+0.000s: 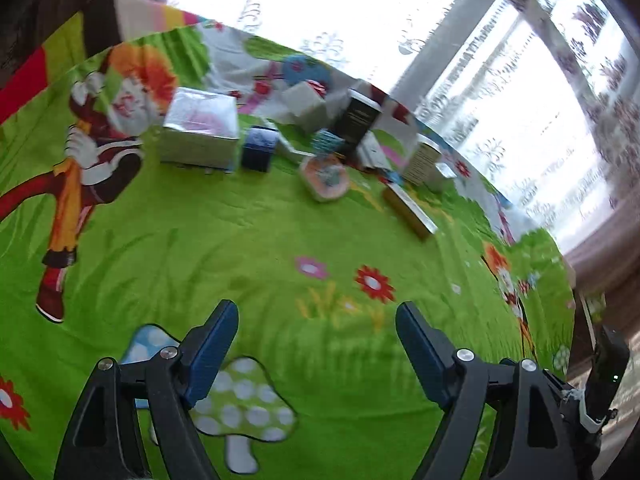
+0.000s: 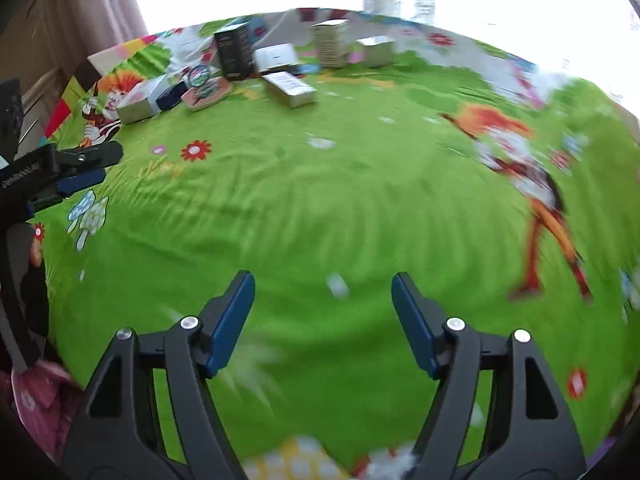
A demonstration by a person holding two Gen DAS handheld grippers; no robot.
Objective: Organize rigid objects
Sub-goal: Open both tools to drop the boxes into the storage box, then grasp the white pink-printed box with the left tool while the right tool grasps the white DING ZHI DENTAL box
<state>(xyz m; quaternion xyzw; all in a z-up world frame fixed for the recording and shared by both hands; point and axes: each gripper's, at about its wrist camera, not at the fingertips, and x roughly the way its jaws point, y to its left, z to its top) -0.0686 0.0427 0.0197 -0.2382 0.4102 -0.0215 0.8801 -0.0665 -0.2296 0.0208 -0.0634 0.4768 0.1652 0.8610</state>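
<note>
Several small boxes lie clustered at the far side of a green cartoon bedspread (image 1: pixel 240 248). Among them are a silver box (image 1: pixel 198 134), a dark blue box (image 1: pixel 259 149), a black box (image 1: pixel 356 120), a round pink tin (image 1: pixel 325 179) and a long gold-edged box (image 1: pixel 410 210). In the right wrist view the black box (image 2: pixel 234 51), pink tin (image 2: pixel 208 92) and gold-edged box (image 2: pixel 290 88) appear far ahead. My left gripper (image 1: pixel 316 316) is open and empty, well short of the cluster. My right gripper (image 2: pixel 323 288) is open and empty over bare green cloth. The left gripper also shows at the left edge of the right wrist view (image 2: pixel 86 166).
A bright window with lace curtain (image 1: pixel 500 80) runs behind the bed. The bedspread edge drops off at right (image 1: pixel 568 280). A brown curtain (image 2: pixel 104 4) hangs at left. More pale boxes (image 2: pixel 332 42) stand at the far edge.
</note>
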